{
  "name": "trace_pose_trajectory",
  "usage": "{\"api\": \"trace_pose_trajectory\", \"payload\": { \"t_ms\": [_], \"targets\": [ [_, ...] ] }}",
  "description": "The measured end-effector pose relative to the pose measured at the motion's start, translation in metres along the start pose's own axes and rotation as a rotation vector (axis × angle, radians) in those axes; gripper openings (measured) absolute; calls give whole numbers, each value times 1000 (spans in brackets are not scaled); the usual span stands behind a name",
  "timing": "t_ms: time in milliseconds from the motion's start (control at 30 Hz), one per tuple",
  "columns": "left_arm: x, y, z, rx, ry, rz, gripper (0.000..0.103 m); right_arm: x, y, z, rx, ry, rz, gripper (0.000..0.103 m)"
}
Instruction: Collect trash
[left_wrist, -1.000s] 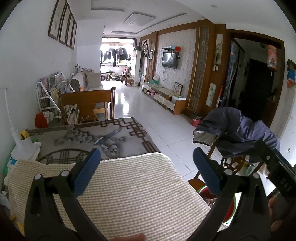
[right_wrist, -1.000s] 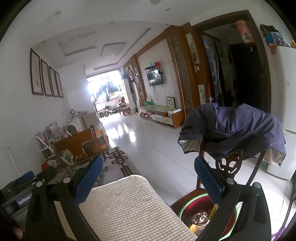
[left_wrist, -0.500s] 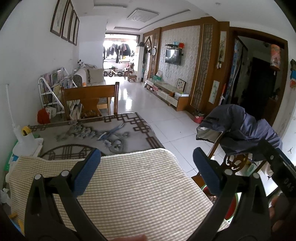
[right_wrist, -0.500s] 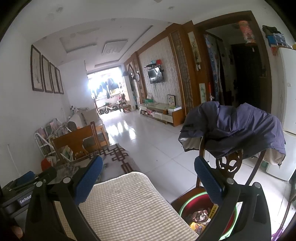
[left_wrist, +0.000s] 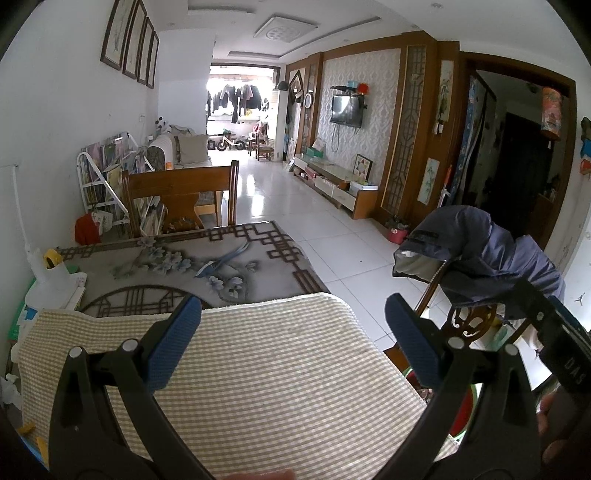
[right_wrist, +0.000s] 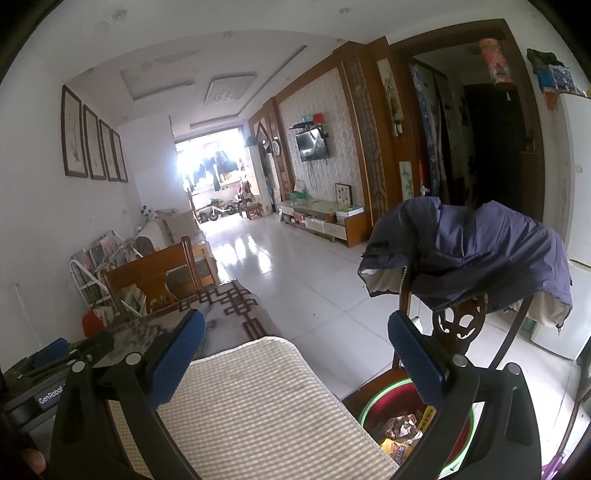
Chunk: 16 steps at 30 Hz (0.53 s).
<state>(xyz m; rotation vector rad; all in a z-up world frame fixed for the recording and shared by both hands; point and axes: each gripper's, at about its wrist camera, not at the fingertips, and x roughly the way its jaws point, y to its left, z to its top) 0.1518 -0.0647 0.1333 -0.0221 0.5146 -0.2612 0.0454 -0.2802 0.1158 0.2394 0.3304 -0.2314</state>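
Note:
A red bin with a green rim (right_wrist: 369, 408) sits on a chair seat beside the table and holds crumpled wrappers (right_wrist: 400, 424); its edge shows in the left wrist view (left_wrist: 466, 413) too. My left gripper (left_wrist: 293, 343) is open and empty above the checkered cloth (left_wrist: 266, 369). My right gripper (right_wrist: 295, 360) is open and empty over the cloth's right edge (right_wrist: 258, 398), just left of the bin. The left gripper's body shows at the lower left of the right wrist view (right_wrist: 55, 369). No loose trash shows on the cloth.
A patterned table cover (left_wrist: 177, 262) lies beyond the cloth. A chair draped with a purple jacket (right_wrist: 472, 251) stands right of the table. A wooden chair (left_wrist: 181, 199) stands at the far end. A white bottle with a yellow cap (left_wrist: 50, 273) stands at the left edge.
Both grippers have tilted up and drifted slightly; the view shows more of the room. Both stay open and empty.

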Motion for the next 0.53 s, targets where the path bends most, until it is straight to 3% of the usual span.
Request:
{"api": "trace_pose_trajectory", "payload": {
  "t_ms": [233,333,433,533],
  "targets": [
    [4,8,-10,-13,24,16,98,10,1,-5,-4,39,16,96],
    [14,23,-21,-29,51,37,98,27,9,-15,-18,105,47,96],
    [39,55,-44,-20,122,125,98,53,22,-38,-70,197,78,96],
    [64,100,-83,-13,222,270,98,89,38,-74,-149,304,99,96]
  ]
}}
